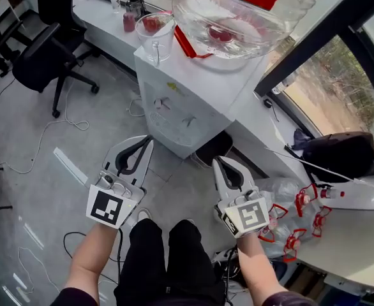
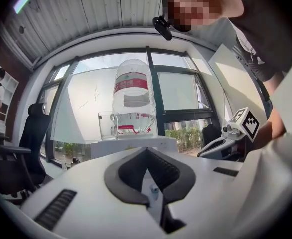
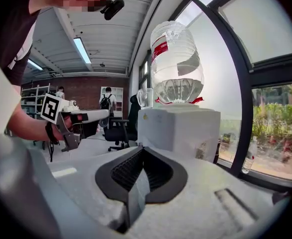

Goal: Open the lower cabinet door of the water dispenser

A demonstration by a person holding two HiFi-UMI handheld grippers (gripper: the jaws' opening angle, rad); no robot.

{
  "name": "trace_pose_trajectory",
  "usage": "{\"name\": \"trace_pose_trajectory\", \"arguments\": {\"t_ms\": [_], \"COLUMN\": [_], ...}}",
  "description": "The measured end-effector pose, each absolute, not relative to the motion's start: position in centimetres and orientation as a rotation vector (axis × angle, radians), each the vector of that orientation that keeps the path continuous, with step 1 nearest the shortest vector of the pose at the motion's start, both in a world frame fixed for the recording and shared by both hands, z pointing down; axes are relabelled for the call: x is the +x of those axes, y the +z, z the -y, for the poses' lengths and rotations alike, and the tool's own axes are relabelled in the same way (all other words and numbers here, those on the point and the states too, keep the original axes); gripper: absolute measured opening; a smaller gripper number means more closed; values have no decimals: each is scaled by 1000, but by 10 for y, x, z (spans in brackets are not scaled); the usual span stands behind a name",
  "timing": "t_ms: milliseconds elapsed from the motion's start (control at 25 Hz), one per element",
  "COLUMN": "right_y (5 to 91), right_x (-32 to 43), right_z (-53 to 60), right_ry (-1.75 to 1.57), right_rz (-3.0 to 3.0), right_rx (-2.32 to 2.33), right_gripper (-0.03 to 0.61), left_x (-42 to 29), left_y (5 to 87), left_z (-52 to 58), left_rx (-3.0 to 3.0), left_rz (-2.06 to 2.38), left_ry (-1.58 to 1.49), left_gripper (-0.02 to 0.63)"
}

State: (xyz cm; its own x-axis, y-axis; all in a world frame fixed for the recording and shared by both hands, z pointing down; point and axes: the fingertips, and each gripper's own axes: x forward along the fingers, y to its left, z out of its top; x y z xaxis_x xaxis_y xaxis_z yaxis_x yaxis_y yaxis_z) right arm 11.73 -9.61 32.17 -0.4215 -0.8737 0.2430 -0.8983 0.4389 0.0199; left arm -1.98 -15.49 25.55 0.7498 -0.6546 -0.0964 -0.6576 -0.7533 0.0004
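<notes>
The white water dispenser stands ahead of me with a big clear bottle and a glass mug on its top. Its front face is steeply foreshortened in the head view, and the lower cabinet door is hardly visible. My left gripper is shut and empty, just short of the front's lower left. My right gripper is also shut and empty, near the lower right corner. The left gripper view has the dispenser beyond the shut jaws. The right gripper view shows its corner close behind the jaws.
A black office chair stands at the left, and cables trail over the grey floor. A dark bin sits right of the dispenser. Several empty bottles with red handles and a black bag lie along the window side.
</notes>
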Motion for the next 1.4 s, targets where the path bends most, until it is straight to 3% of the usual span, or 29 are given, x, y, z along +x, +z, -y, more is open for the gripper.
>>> {"name": "trace_pose_trajectory", "arguments": {"t_ms": [520, 920, 1400], "right_y": [473, 579, 647], "right_x": [119, 107, 128], "right_z": [119, 129, 136], "right_ry": [173, 107, 27], "right_rz": [2589, 2644, 2602], "right_rx": [1565, 1509, 1618], "right_gripper": [6, 5, 6], "left_x": [-32, -20, -62], "left_y": [436, 528, 617], "left_z": [178, 200, 190], "left_rx": [-2849, -2820, -2795], "left_rz": [-1154, -1046, -1143], "left_ry": [37, 21, -73], "left_gripper": [8, 8, 8]}}
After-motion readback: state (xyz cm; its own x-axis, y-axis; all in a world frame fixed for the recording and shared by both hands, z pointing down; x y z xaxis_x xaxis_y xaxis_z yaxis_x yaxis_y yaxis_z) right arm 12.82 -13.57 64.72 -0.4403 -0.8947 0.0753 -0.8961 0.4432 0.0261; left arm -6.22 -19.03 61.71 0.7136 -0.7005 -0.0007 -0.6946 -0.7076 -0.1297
